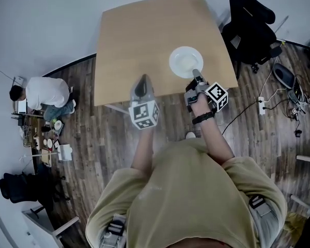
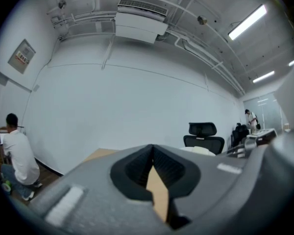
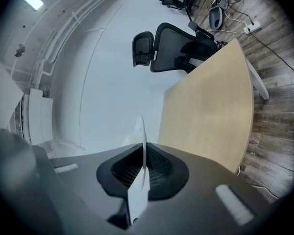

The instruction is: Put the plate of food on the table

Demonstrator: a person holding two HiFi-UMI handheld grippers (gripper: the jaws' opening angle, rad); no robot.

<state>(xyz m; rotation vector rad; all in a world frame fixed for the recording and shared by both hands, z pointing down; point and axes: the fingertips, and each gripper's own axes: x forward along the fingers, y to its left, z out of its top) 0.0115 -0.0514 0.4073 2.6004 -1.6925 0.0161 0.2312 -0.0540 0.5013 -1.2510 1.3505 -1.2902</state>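
Head view shows us the right gripper [image 1: 197,76] clamping the near rim of the white round plate [image 1: 185,61], which lies ahead over the tan wooden surface [image 1: 139,45]; the left gripper [image 1: 141,89] has its fingers together on nothing.

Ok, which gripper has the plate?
The right gripper: it is shut on the rim of the white plate. The left gripper is shut with nothing between its jaws.

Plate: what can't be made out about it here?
- Food on the plate: head view, too small and washed out to tell.
- Plate resting on the table or held above it: head view looks straight down.
- Plate's face: right gripper view shows it edge-on between the jaws.
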